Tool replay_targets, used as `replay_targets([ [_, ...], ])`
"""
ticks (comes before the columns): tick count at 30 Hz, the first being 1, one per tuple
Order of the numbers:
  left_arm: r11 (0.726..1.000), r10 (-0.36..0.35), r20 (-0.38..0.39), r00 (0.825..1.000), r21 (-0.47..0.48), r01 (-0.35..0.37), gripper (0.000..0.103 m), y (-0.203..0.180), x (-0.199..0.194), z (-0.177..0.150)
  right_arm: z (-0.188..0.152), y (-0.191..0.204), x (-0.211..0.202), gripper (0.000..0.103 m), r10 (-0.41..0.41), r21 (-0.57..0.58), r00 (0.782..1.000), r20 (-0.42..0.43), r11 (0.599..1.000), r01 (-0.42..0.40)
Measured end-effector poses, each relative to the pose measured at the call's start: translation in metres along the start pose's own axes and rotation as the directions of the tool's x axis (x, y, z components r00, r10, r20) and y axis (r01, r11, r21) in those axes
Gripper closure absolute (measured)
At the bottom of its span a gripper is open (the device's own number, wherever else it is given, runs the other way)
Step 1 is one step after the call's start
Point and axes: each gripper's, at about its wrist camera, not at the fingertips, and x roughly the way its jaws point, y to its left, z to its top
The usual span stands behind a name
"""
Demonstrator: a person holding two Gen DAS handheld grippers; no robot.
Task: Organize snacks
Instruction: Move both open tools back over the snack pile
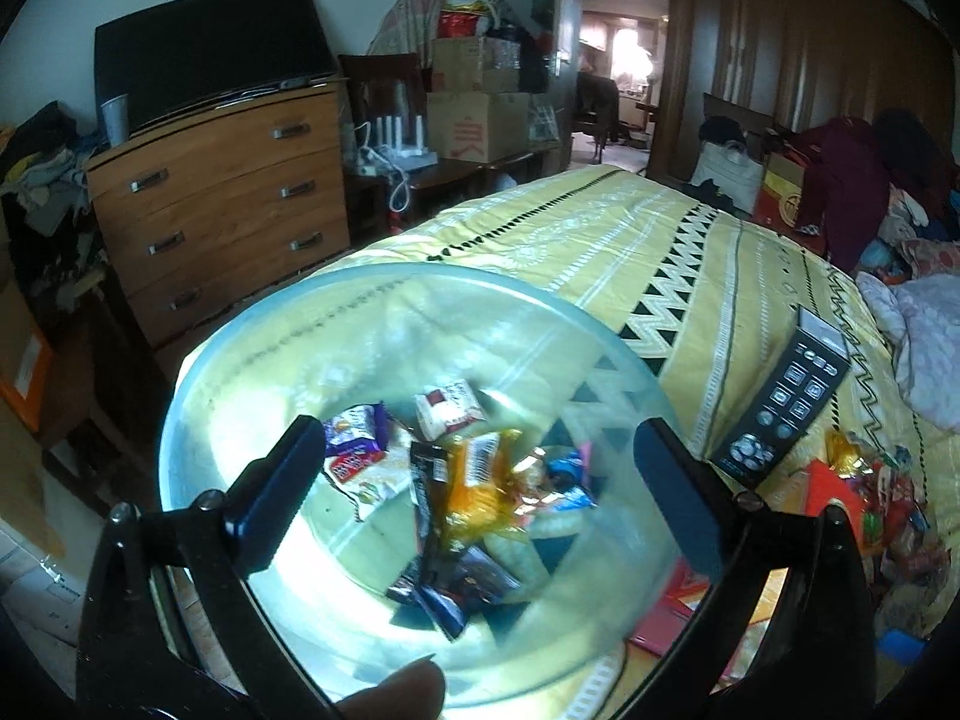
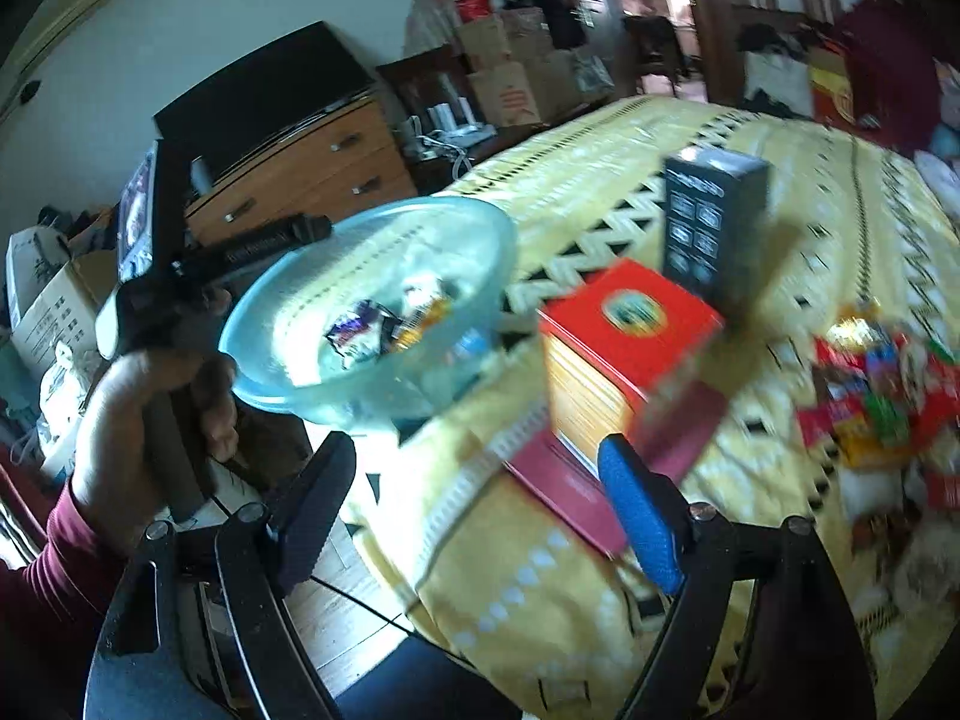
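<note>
Loose snack pile on bedspread, far right; some packets already in bowl. Left gripper and right gripper both spread, empty. Probably light, crinkly, slippery wrappers: pinch mid-body or crimped ends, gently.

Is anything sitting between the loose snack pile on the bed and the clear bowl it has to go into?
Yes. The red box stands on the bedspread between the snack pile and the bowl, with the dark box just behind it. The right gripper is open and empty.
</note>
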Motion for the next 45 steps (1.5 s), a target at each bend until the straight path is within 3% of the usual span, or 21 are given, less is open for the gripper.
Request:
replay_targets([
  [5,0.996,-0.064,0.008,0.998,0.060,0.063,0.000,-0.033,-0.019,-0.010,-0.024,-0.024,-0.022,0.018,-0.038,0.050,0.999,0.010,0.998,0.037],
  [9,0.967,-0.196,0.014,0.980,0.170,0.191,0.000,-0.083,-0.045,-0.027,-0.053,-0.051,-0.042,0.018,-0.075,0.117,0.997,0.008,0.990,0.074],
  [13,0.893,-0.338,-0.017,0.941,0.310,0.326,0.000,-0.148,-0.070,-0.053,-0.079,-0.088,-0.061,0.018,-0.119,0.195,0.993,0.011,0.974,0.115],
  [17,0.811,-0.418,-0.119,0.901,0.397,0.429,0.000,-0.203,-0.074,-0.082,-0.099,-0.148,-0.090,0.018,-0.190,0.319,0.981,0.035,0.932,0.169],
  [20,0.769,-0.431,-0.185,0.883,0.436,0.467,0.000,-0.228,-0.072,-0.101,-0.112,-0.216,-0.126,0.018,-0.272,0.450,0.959,0.075,0.868,0.211],
  [22,0.748,-0.430,-0.215,0.877,0.460,0.479,0.000,-0.242,-0.068,-0.110,-0.122,-0.273,-0.152,0.018,-0.345,0.546,0.934,0.090,0.802,0.244],
  [28,0.740,-0.393,-0.257,0.883,0.482,0.469,0.000,-0.258,-0.055,-0.123,-0.148,-0.449,-0.213,0.018,-0.567,0.744,0.823,0.006,0.553,0.375],
  [31,0.734,-0.373,-0.269,0.888,0.500,0.459,0.000,-0.261,-0.050,-0.130,-0.154,-0.506,-0.224,0.023,-0.595,0.790,0.804,-0.004,0.491,0.368],
  [34,0.729,-0.352,-0.300,0.887,0.506,0.461,0.000,-0.265,-0.042,-0.135,-0.156,-0.546,-0.221,0.024,-0.570,0.822,0.821,0.027,0.480,0.306],
  [37,0.728,-0.341,-0.320,0.884,0.505,0.464,0.000,-0.269,-0.039,-0.139,-0.166,-0.568,-0.188,0.024,-0.462,0.846,0.887,0.021,0.482,0.230],
  [38,0.726,-0.340,-0.325,0.883,0.506,0.466,0.000,-0.270,-0.039,-0.140,-0.172,-0.568,-0.174,0.024,-0.449,0.850,0.893,-0.004,0.468,0.240],
  [40,0.726,-0.342,-0.328,0.880,0.502,0.469,0.000,-0.270,-0.040,-0.143,-0.167,-0.550,-0.159,0.024,-0.487,0.816,0.874,-0.011,0.500,0.289],
  [45,0.728,-0.347,-0.351,0.870,0.484,0.486,0.000,-0.268,-0.039,-0.147,-0.150,-0.471,-0.105,0.021,-0.388,0.782,0.921,0.031,0.583,0.219],
])
